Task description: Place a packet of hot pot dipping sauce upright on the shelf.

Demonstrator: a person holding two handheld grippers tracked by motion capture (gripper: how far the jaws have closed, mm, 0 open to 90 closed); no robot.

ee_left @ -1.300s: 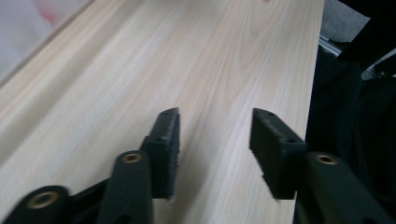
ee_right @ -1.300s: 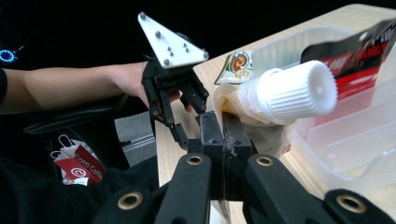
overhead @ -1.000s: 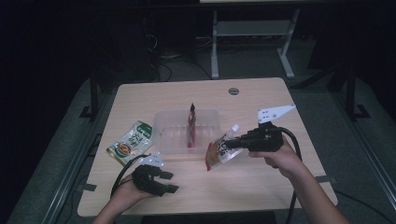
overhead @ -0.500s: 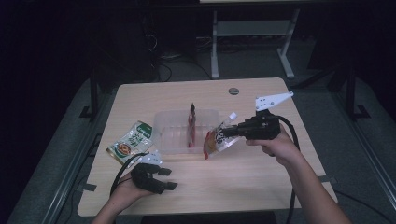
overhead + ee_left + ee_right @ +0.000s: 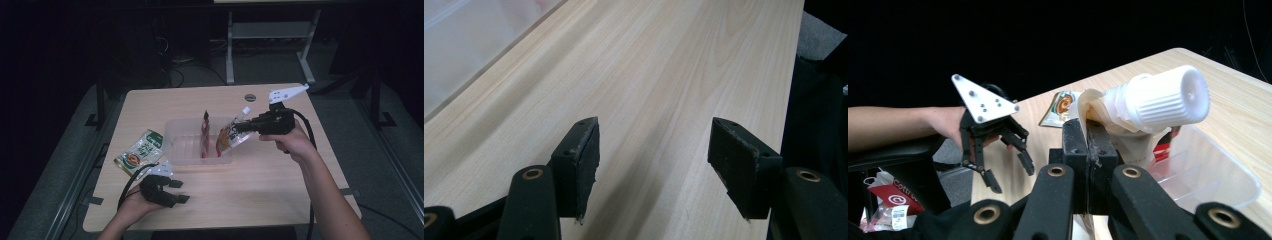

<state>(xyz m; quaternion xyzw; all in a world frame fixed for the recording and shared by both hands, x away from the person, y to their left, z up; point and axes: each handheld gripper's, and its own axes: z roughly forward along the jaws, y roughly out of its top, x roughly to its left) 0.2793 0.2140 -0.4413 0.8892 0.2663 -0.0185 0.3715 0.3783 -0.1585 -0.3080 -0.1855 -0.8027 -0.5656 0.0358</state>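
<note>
The right gripper (image 5: 246,126) pinches a spouted pouch (image 5: 231,136) by its upper edge, the 2 jaws pressed together on the film just beside the white screw cap (image 5: 1168,96). In the high view the pouch hangs from the jaws over the right end of the clear plastic tray (image 5: 186,150), its cap end up and toward the gripper, its printed body slanting down and left into the tray; whether its lower edge touches the tray floor cannot be told. A dark red packet (image 5: 205,134) stands upright inside the tray just left of the pouch, the 2 near each other but apart.

The move to come appears to turn on this: the tray lies directly under and left of the held pouch, so the pouch's long axis has to tip upright beside the red packet before release.

The left gripper (image 5: 172,190) rests low at the near left of the table (image 5: 280,170), jaws spread with bare wood between the pads (image 5: 584,155), well apart from the tray. A green snack packet (image 5: 140,152) lies flat just left of the tray, nearer to the left hand (image 5: 131,209) than to the right.
</note>
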